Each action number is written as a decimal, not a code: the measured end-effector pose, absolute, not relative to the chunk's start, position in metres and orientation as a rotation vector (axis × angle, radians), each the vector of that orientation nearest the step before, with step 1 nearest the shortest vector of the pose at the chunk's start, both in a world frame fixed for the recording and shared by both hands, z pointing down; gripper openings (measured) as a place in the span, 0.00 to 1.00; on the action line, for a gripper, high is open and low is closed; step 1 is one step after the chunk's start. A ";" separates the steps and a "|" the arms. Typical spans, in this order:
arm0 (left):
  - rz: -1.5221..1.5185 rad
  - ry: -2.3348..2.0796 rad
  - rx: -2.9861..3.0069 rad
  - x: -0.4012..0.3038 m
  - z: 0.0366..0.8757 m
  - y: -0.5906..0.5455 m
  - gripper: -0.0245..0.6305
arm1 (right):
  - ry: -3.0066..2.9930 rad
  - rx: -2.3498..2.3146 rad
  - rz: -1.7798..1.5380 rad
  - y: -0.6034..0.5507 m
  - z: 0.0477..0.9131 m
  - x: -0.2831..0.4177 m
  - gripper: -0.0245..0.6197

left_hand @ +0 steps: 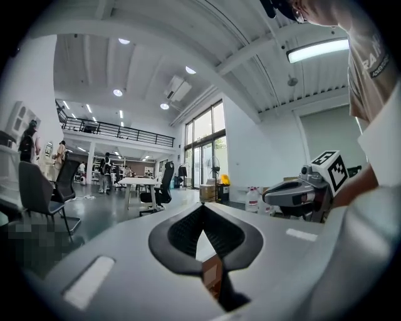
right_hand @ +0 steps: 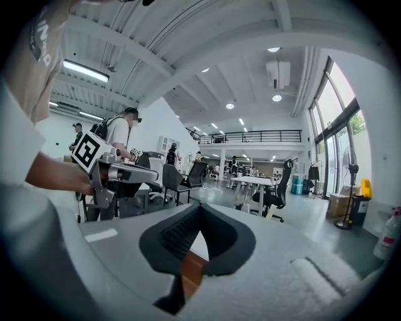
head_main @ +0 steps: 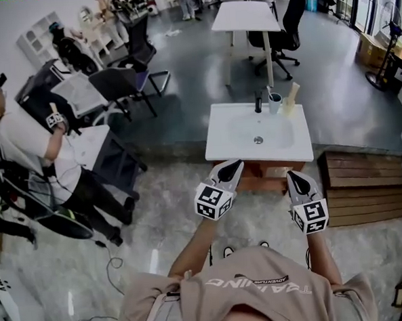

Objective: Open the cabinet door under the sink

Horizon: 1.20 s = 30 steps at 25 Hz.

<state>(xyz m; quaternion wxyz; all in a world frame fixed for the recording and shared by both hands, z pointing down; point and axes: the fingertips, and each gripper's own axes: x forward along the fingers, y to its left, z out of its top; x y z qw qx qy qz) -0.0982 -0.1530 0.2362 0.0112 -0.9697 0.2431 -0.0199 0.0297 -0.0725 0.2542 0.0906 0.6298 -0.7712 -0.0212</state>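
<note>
Above a glossy office floor [head_main: 157, 213], my left gripper [head_main: 234, 165] and right gripper [head_main: 292, 176] are both clenched empty, just short of the white sink [head_main: 218, 148], its brown cabinet front [head_main: 256, 170] tucked under the near rim, a white desk [head_main: 245, 14] far beyond.

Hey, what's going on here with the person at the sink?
A person stands facing a white sink on a wooden cabinet, with a gripper in each hand. The left gripper and right gripper are both shut and empty, held near the sink's front edge. Neither touches the cabinet.
</note>
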 end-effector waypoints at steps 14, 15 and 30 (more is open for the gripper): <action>-0.188 0.881 -2.926 -0.127 0.239 -0.160 0.06 | -2.308 2.036 -0.160 -0.067 0.227 0.043 0.04; -0.198 0.887 -2.920 -0.128 0.240 -0.163 0.06 | -2.310 2.040 -0.153 -0.068 0.228 0.044 0.04; -0.175 0.911 -2.936 -0.130 0.235 -0.173 0.06 | -2.307 1.999 -0.157 -0.082 0.228 0.038 0.04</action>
